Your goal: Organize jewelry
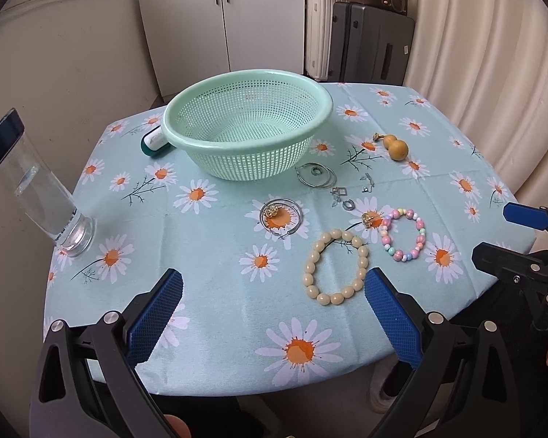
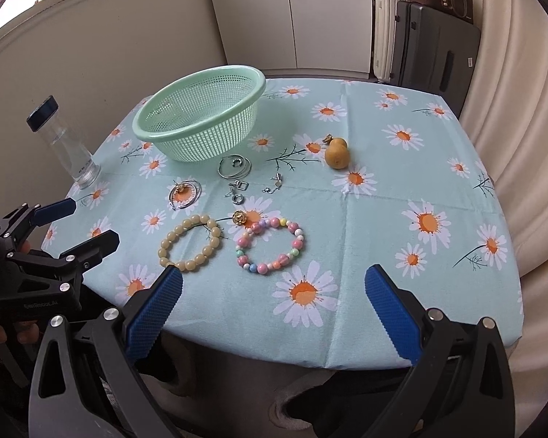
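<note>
A mint green basket stands empty at the back of the daisy tablecloth. In front of it lie silver hoop earrings, a hoop with a gold charm, small silver pieces, a gold flower piece, a cream bead bracelet, a pastel bead bracelet and a wooden gourd. My left gripper is open and empty above the near table edge. My right gripper is open and empty near the pastel bracelet.
A clear water bottle with a dark cap stands at the table's left edge. A small teal and white case lies behind the basket. Suitcases and a curtain stand beyond the table.
</note>
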Action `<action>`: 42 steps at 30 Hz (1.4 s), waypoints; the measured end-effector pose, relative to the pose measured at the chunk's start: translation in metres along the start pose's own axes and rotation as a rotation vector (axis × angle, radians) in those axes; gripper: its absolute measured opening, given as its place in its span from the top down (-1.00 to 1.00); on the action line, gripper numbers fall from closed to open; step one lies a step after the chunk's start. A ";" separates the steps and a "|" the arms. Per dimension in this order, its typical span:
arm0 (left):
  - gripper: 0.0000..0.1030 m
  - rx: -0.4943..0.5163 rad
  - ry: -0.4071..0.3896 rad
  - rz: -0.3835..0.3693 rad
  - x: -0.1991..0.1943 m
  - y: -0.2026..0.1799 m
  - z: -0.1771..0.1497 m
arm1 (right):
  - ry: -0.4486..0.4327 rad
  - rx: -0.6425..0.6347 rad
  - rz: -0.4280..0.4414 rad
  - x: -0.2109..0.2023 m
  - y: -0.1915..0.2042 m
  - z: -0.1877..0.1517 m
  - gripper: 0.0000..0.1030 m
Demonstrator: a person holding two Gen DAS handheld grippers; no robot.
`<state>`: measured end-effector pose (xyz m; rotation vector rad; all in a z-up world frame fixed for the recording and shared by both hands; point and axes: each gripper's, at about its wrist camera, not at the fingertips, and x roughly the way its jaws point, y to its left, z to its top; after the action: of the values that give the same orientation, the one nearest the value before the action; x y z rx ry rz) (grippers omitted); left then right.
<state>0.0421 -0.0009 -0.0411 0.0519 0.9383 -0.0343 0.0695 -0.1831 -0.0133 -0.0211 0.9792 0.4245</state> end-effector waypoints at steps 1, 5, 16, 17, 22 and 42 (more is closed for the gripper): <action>-0.88 -0.002 0.010 -0.005 0.006 0.000 0.001 | 0.021 -0.001 0.009 0.007 -0.001 0.001 -0.93; -0.88 -0.023 0.053 -0.049 0.032 -0.001 0.004 | 0.112 -0.001 0.022 0.039 -0.002 0.006 -0.93; -0.88 -0.078 0.132 -0.102 0.082 0.007 0.003 | 0.171 0.040 -0.005 0.094 -0.017 0.021 -0.93; -0.88 -0.075 0.135 -0.099 0.085 0.007 0.003 | 0.178 0.040 -0.013 0.097 -0.018 0.021 -0.93; -0.88 -0.032 0.120 -0.069 0.095 0.001 0.003 | 0.155 0.009 -0.064 0.104 -0.016 0.019 -0.93; -0.61 0.060 0.025 -0.067 0.090 -0.005 -0.008 | 0.041 -0.149 -0.084 0.095 0.004 0.005 0.09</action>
<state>0.0883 -0.0058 -0.1189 0.0766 0.9637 -0.1242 0.1178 -0.1468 -0.0867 -0.2053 0.9814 0.4201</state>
